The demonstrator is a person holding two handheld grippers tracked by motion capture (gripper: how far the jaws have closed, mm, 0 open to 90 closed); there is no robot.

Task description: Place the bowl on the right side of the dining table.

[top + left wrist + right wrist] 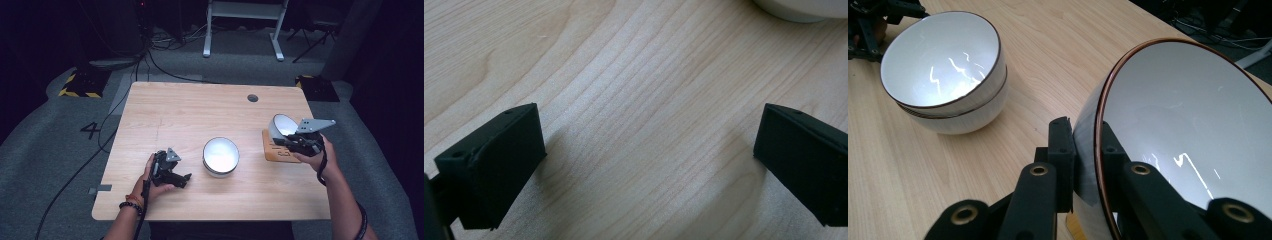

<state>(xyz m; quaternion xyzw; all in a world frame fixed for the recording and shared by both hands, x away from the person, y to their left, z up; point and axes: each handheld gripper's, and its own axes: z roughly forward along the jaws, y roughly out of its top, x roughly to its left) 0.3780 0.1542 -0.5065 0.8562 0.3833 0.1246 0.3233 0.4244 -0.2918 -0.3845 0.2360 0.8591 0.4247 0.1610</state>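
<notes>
Two white bowls with dark rims sit stacked (221, 156) (945, 75) near the middle of the wooden table (190, 115). A third white bowl (281, 126) (1188, 130) is tilted up on its side at the right, above a small wooden board (276, 150). My right gripper (292, 142) (1089, 150) is shut on this bowl's rim, one jaw inside and one outside. My left gripper (181, 179) (649, 160) rests open just above the table, left of the stack, with nothing between its jaws. The base of the stack (804, 9) shows at the top edge of the left gripper view.
A round cable hole (252, 98) lies near the table's far edge. Beyond the table, cables (150, 55) run over the grey floor, and a white frame's legs (242, 30) stand at the back. Yellow-black striped blocks (80, 85) sit at both far corners.
</notes>
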